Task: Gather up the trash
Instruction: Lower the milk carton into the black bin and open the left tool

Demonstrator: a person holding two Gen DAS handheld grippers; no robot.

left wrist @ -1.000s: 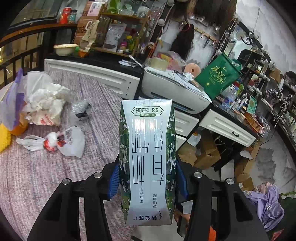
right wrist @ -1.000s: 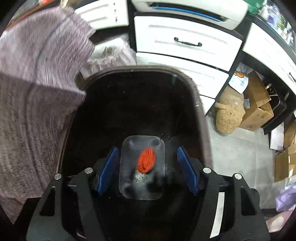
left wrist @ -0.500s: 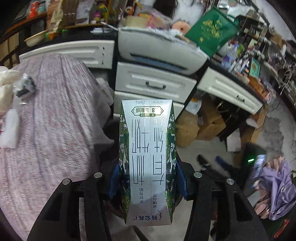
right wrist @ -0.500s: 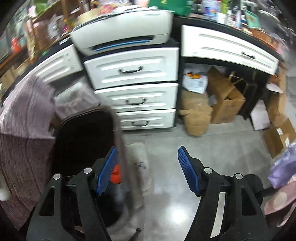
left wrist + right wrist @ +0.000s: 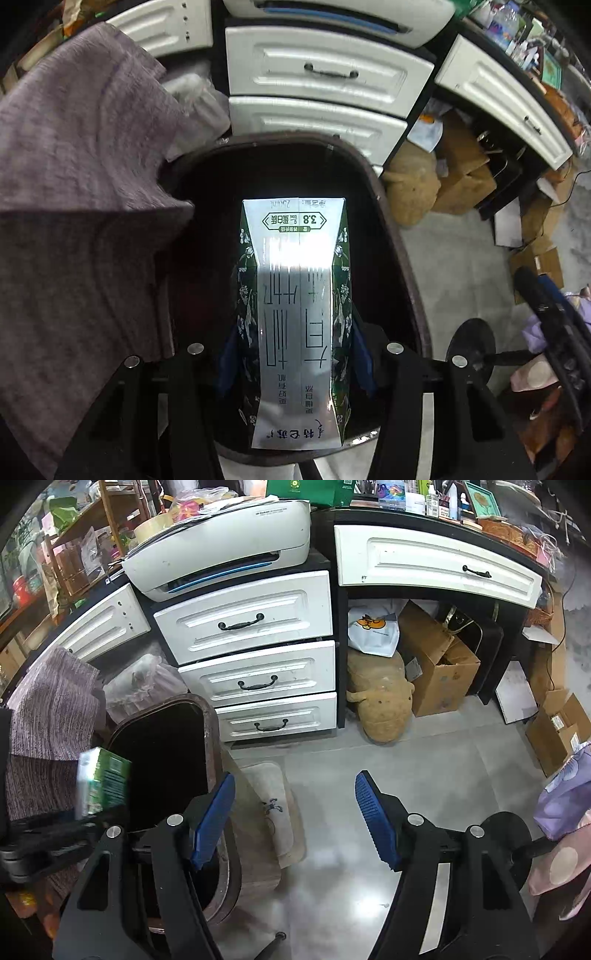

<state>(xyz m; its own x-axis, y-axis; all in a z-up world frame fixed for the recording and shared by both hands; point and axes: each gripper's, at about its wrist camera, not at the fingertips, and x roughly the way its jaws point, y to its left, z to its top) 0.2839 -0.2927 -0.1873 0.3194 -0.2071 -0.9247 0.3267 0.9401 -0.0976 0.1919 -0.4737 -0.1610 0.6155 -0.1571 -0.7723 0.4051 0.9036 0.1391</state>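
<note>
My left gripper is shut on a green and silver milk carton and holds it over the open mouth of a dark brown trash bin. The bin's inside is black and its contents are hidden. In the right wrist view the carton and the left gripper show at the left, above the bin. My right gripper is open and empty, over the grey floor to the right of the bin.
A table with a purple-grey cloth stands left of the bin. White drawers and a printer stand behind it. Cardboard boxes, a tan sack, a small mat and a chair base are on the floor.
My left gripper has swung from above the table down over the bin with the carton. My right gripper dropped a clear tray with an orange scrap into the bin and moved away to the right.
</note>
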